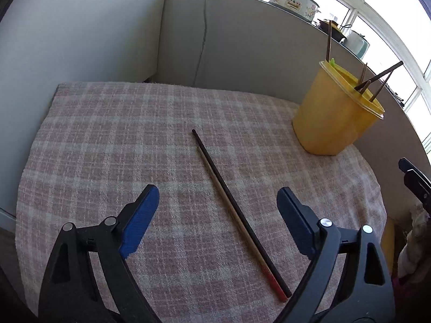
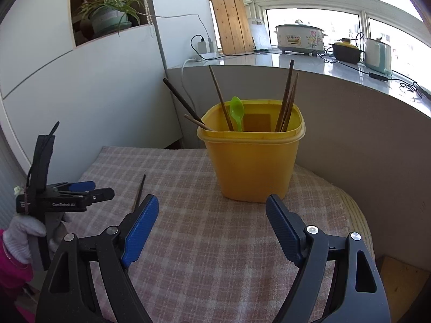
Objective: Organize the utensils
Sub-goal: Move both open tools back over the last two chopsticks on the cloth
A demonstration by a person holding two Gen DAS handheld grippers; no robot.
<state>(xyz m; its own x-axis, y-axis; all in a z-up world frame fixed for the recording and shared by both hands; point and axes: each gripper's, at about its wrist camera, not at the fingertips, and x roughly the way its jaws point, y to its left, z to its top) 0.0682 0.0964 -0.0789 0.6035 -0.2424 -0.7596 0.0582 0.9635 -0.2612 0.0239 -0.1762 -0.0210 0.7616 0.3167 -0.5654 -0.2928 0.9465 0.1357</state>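
- Two chopsticks (image 1: 237, 210) lie side by side, touching, on the checked cloth (image 1: 107, 140) that covers the counter: one dark all along, one paler with a red end nearest the left wrist camera.
- They are the only utensils seen lying loose; by my judgement they are what is left to put away.
- The yellow container (image 2: 253, 161) stands upright at the far right of the cloth, well apart from the loose pair, and already holds utensils, so most of the sorting looks done.
- Counted in the right wrist view, the container holds one green plastic spoon (image 2: 237, 113) and about six chopsticks: two leaning out over the left rim, one upright beside the spoon, and a tight bunch on the right that I read as three, though they overlap.
- The left claw (image 1: 218, 215) hangs over the cloth with its jaws wide and nothing gripped; the loose pair lies between the two blue pads, touching neither.
- The right claw (image 2: 212, 218) is also wide and empty, pointing at the container from just in front of it.
- A white-gloved hand (image 2: 18, 234) with a pink sleeve holds the left tool, seen at the left edge of the right wrist view.
- Beyond the counter, a ledge by the window carries a flowered slow cooker (image 2: 300, 39), a dark pot with a yellow lid, and a pale kettle; a potted plant (image 2: 110, 13) sits in a wall niche.
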